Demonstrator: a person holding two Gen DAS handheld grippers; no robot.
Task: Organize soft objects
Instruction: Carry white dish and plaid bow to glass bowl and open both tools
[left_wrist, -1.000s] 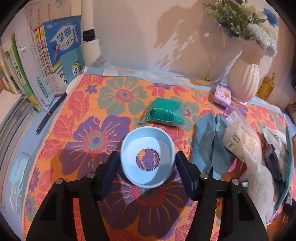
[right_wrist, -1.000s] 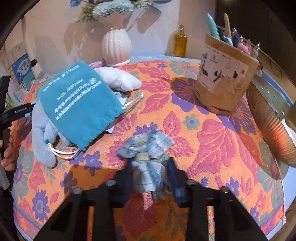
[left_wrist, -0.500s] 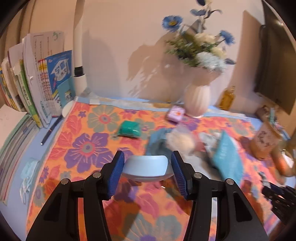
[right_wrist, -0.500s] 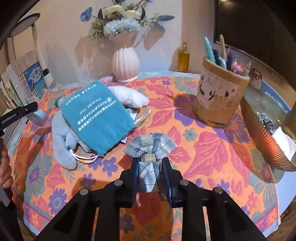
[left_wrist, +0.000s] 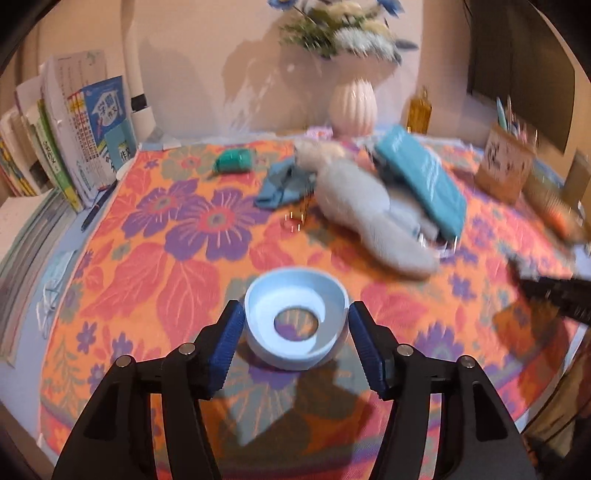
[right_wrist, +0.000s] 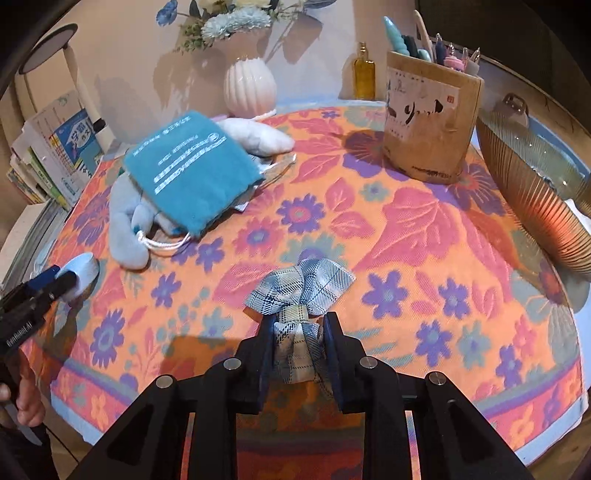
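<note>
Left gripper (left_wrist: 295, 328) clamps a pale blue tape roll (left_wrist: 295, 321) between its blue pads, jaws closed on both sides of the roll, held low over the floral tablecloth (left_wrist: 177, 266) near the front edge. Right gripper (right_wrist: 299, 354) is clenched on a plaid fabric bow (right_wrist: 301, 291); the bow's tails sit between the fingers, its loops stick out ahead, near the front of the table.

Soft pile at far left in the right wrist view: teal drawstring pouch (right_wrist: 192, 173) lying on top of a pale plush toy (right_wrist: 125, 229), white cords out at the pouch's near end. Left wrist view also shows a blue-grey cloth (left_wrist: 284, 184) just left of the plush and a small green packet (left_wrist: 232, 160) farther left.

Containers: brown pen holder (right_wrist: 428, 122) at far right, upright, with pens and small tools sticking out. Ribbed amber glass bowl (right_wrist: 535, 206) at the right edge; contents can't be made out. White ribbed vase (right_wrist: 251, 86) at the back holds flowers. Small amber bottle (right_wrist: 364, 75) between vase and pen holder. Books (left_wrist: 85, 129) stand at far left.
</note>
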